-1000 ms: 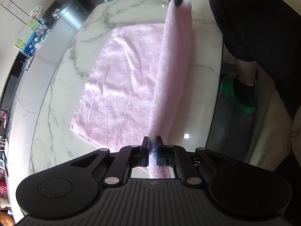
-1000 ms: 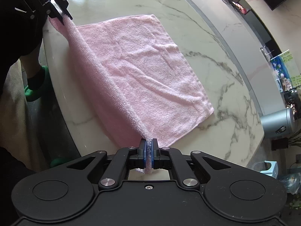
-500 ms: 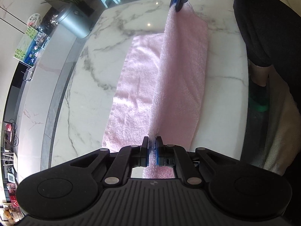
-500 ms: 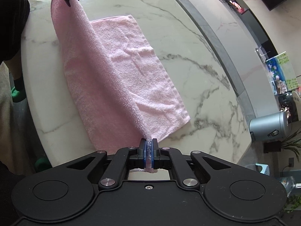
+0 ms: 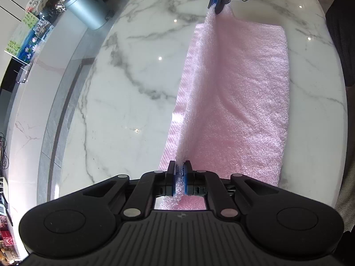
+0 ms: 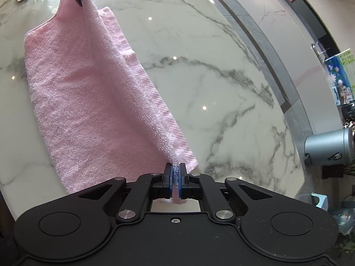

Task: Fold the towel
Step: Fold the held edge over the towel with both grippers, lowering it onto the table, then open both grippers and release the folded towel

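Observation:
A pink towel (image 5: 239, 93) lies on the white marble table (image 5: 133, 84), folded over on itself lengthwise. My left gripper (image 5: 180, 166) is shut on one corner of the lifted edge. My right gripper (image 6: 176, 168) is shut on the other corner of the same edge. The held edge runs taut between them, just above the lower layer, whose ribbed border (image 6: 155, 102) shows beside it. Each gripper shows at the top of the other's view: the right one in the left wrist view (image 5: 216, 6), the left one in the right wrist view (image 6: 82, 0).
A grey metal bin (image 5: 88, 11) stands on the floor beyond the table, also in the right wrist view (image 6: 328, 146). A low white cabinet (image 5: 33, 71) runs alongside. A person in black (image 5: 341, 40) stands at the table's edge.
Both grippers have carried the held edge across the towel toward the far side. The upper layer now covers most of the lower one, and the towel looks half as wide.

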`<action>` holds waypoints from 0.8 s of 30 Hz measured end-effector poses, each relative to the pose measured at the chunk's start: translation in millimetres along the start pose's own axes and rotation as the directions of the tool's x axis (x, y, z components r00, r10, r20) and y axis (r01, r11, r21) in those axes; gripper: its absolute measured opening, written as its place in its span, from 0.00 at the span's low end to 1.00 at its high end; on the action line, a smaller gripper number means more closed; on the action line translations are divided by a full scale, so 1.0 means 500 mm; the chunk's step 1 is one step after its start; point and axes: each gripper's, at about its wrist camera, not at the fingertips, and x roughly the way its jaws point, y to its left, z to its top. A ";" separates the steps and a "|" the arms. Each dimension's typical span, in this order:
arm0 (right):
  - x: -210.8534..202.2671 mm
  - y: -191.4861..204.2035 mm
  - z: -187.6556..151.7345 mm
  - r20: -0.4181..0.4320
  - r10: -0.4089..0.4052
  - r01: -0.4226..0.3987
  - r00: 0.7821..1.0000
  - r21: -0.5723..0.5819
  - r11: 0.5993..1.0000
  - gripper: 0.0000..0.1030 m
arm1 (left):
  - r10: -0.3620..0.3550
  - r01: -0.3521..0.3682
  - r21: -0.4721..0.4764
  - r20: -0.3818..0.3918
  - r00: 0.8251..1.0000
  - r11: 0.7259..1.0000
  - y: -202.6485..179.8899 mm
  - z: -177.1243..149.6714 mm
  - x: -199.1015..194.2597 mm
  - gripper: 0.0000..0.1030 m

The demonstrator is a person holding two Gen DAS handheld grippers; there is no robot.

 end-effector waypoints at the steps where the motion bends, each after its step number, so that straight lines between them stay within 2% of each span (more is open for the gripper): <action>1: 0.024 -0.007 0.005 -0.009 0.013 -0.013 1.000 0.003 1.000 0.03 | -0.010 0.010 -0.004 -0.005 1.000 1.000 0.008 0.000 0.019 0.05; 5: 0.083 -0.020 0.010 -0.026 0.048 -0.047 0.999 0.013 0.999 0.03 | -0.023 0.023 -0.037 0.000 1.000 0.999 0.030 -0.006 0.068 0.09; 10: 0.100 -0.028 0.006 -0.023 0.075 -0.074 0.997 0.019 0.997 0.04 | -0.025 0.025 -0.052 0.004 1.000 0.998 0.037 -0.020 0.095 0.13; 13: 0.102 -0.033 0.004 -0.018 0.070 -0.069 0.997 0.031 0.997 0.17 | -0.020 0.020 -0.064 0.004 1.000 0.998 0.036 -0.025 0.105 0.15; 15: 0.101 -0.035 0.001 -0.012 0.032 -0.032 0.999 0.032 0.999 0.40 | -0.010 0.011 -0.079 0.008 1.000 0.997 0.035 -0.028 0.107 0.17; 17: 0.101 -0.039 -0.005 -0.006 0.005 -0.005 1.000 0.055 0.998 0.43 | 0.005 -0.004 -0.106 0.011 1.000 0.994 0.036 -0.030 0.106 0.23; 20: 0.100 -0.048 -0.013 0.000 0.023 -0.023 1.000 0.122 0.992 0.43 | 0.044 -0.041 -0.152 0.017 0.999 0.988 0.036 -0.037 0.102 0.34; 24: 0.094 -0.047 -0.016 0.000 -0.003 0.003 1.000 0.159 0.987 0.43 | 0.075 -0.069 -0.216 0.020 0.997 0.974 0.035 -0.049 0.084 0.34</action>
